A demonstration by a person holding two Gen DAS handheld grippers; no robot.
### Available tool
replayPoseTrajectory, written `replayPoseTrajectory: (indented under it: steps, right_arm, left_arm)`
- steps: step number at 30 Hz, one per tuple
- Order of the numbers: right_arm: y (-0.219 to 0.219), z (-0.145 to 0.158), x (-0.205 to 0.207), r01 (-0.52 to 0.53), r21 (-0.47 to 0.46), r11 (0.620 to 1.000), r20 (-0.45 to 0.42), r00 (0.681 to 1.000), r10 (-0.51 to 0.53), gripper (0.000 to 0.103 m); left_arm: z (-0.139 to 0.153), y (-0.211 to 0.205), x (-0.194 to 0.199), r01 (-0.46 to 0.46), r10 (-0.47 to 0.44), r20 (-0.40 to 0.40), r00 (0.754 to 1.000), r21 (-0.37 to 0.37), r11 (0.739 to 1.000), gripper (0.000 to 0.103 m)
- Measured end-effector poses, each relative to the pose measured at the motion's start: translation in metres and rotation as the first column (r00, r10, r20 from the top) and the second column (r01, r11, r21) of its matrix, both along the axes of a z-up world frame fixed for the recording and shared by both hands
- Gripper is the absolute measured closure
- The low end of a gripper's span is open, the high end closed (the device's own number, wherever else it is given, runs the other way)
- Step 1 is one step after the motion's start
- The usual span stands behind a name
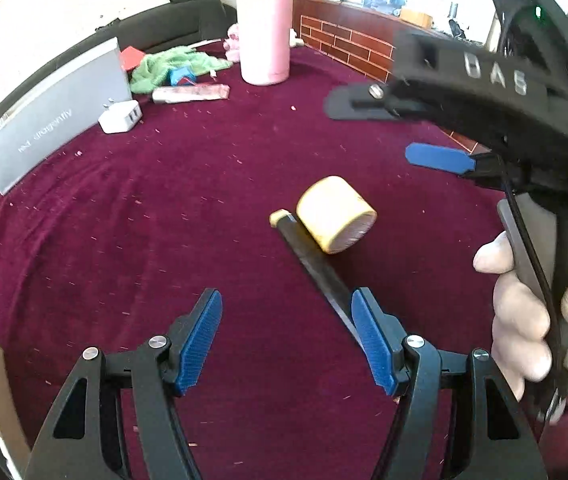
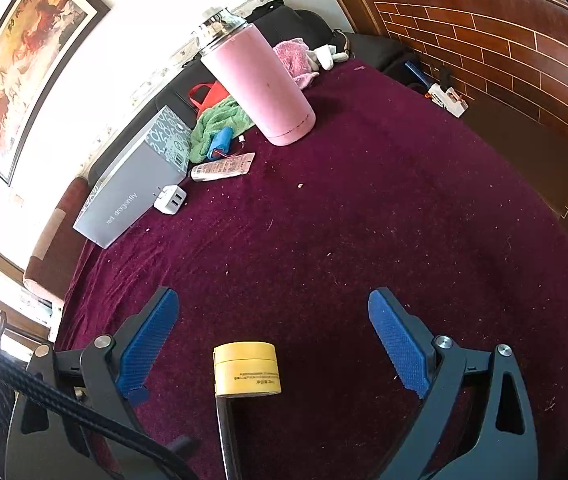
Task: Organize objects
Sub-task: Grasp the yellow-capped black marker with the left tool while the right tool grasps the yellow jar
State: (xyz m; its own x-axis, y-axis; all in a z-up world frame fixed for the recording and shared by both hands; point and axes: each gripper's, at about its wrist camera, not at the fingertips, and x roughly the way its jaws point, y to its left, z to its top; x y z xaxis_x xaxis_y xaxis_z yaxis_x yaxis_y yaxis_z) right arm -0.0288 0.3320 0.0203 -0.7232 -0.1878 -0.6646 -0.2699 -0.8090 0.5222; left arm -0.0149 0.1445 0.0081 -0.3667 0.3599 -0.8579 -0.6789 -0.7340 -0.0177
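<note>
Both grippers, left gripper and right gripper, are black plastic with ribbed blue pads, shiny silver screws, "DAS" lettering, plus a braided black cable.

The right hand-held gripper hangs with its blue pads spread wide over a dark red tabletop. A small yellow jar lies on its side between them, touching neither pad. Well beyond the jar stands a pink bottle, tilted in this view. Left of the bottle lie a green cloth, a grey box and a white charger.
</note>
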Motion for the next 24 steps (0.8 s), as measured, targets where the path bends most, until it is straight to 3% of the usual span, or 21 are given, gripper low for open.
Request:
replayPoseTrajectory:
  steps: [4, 7, 9, 11, 13, 20, 24]
  right_arm:
    - [0.000, -0.001, 0.000, 0.000, 0.000, 1.000, 0.004, 1.000, 0.000, 0.006]
    - [0.000, -0.001, 0.001, -0.001, 0.000, 1.000, 0.004, 1.000, 0.001, 0.006]
    - [-0.001, 0.000, 0.001, -0.001, 0.004, 1.000, 0.003, 1.000, 0.001, 0.006]
    - [-0.002, 0.000, 0.002, -0.001, 0.013, 1.000, 0.004, 1.000, 0.001, 0.006]
    - [-0.002, 0.000, 0.001, -0.001, 0.018, 1.000, 0.007, 1.000, 0.001, 0.006]
    - [-0.003, -0.003, -0.001, -0.009, 0.014, 1.000, 0.027, 1.000, 0.009, 0.006]
    - [-0.013, -0.004, -0.002, -0.036, 0.057, 0.998, 0.060, 0.998, 0.032, 0.006]
  left_arm:
    - [-0.015, 0.019, 0.005, -0.024, 0.025, 0.022, 0.999, -0.037, 0.999, 0.043]
    - [-0.017, 0.031, 0.020, -0.009, 0.004, -0.086, 0.996, -0.064, 0.998, 0.040]
    - [-0.017, 0.029, 0.023, 0.008, -0.013, -0.097, 0.995, -0.051, 0.999, 0.043]
    - [-0.016, 0.018, 0.019, 0.022, -0.022, -0.051, 0.998, -0.006, 1.000, 0.072]
    - [-0.013, 0.007, 0.017, 0.006, -0.010, -0.079, 0.997, -0.044, 0.999, 0.090]
    - [-0.011, -0.057, 0.002, -0.134, 0.131, -0.049, 0.990, -0.056, 0.989, 0.091]
    - [-0.015, -0.059, 0.006, -0.153, 0.149, -0.070, 0.986, -0.059, 0.986, 0.090]
